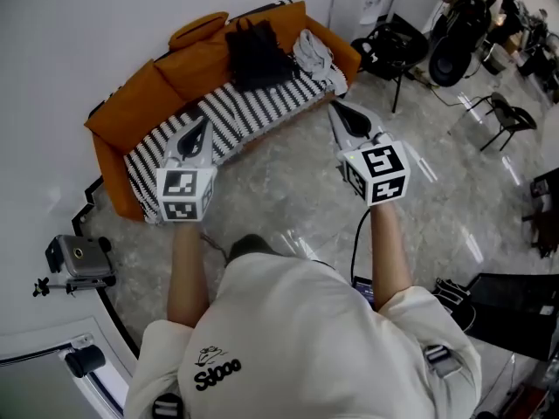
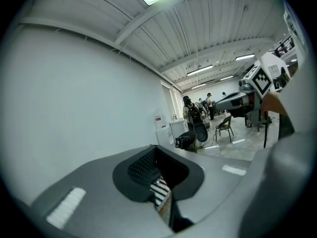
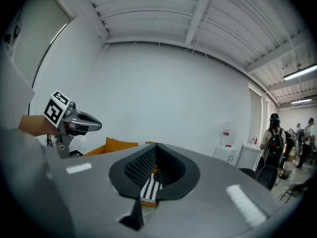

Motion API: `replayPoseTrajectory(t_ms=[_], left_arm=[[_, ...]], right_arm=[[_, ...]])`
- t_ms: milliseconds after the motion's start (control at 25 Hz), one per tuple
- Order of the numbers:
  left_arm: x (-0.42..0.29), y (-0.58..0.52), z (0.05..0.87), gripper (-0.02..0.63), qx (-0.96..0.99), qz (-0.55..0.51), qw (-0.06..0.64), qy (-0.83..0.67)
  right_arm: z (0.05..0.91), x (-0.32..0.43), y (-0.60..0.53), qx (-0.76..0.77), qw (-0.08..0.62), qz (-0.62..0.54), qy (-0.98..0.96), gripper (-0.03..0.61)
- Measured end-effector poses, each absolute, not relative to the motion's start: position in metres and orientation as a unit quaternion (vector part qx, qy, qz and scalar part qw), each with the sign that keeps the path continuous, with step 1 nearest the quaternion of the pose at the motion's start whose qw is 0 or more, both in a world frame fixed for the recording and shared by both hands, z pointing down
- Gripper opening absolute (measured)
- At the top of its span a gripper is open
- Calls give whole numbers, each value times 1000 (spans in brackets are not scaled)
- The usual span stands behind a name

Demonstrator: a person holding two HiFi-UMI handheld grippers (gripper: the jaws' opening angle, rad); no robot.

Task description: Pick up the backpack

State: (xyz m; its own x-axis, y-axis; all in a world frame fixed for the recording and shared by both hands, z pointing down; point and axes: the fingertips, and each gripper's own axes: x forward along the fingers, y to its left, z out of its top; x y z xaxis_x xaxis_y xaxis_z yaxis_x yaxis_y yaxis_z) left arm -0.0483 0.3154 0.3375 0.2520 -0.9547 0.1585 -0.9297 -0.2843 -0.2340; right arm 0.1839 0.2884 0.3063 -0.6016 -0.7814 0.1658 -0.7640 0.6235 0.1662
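We count one black backpack on one orange sofa, upper left; our left hand-held gripper and right hand-held gripper are both closed, empty.

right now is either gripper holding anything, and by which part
Nothing is held. The left gripper and right gripper are both shut and empty, in the air short of the black fabric backpack, which lies untouched on the orange sofa.

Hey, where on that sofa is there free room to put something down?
The striped cover is bare from the backpack leftward to the armrest of the sofa, and along its front edge. The right end is crowded: backpack and pale cloth bundle side by side. The floor before the sofa is open too.
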Motion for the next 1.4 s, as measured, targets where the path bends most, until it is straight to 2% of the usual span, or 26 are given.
replayPoseTrajectory(t_ms=[520, 1400], left_arm=[[-45, 238, 358, 11, -798, -136, 34, 587], [-145, -60, 364, 11, -817, -135, 13, 560]], right_arm=[[331, 170, 217, 408, 96, -9, -908, 2], [327, 68, -61, 437, 132, -8, -890, 3]])
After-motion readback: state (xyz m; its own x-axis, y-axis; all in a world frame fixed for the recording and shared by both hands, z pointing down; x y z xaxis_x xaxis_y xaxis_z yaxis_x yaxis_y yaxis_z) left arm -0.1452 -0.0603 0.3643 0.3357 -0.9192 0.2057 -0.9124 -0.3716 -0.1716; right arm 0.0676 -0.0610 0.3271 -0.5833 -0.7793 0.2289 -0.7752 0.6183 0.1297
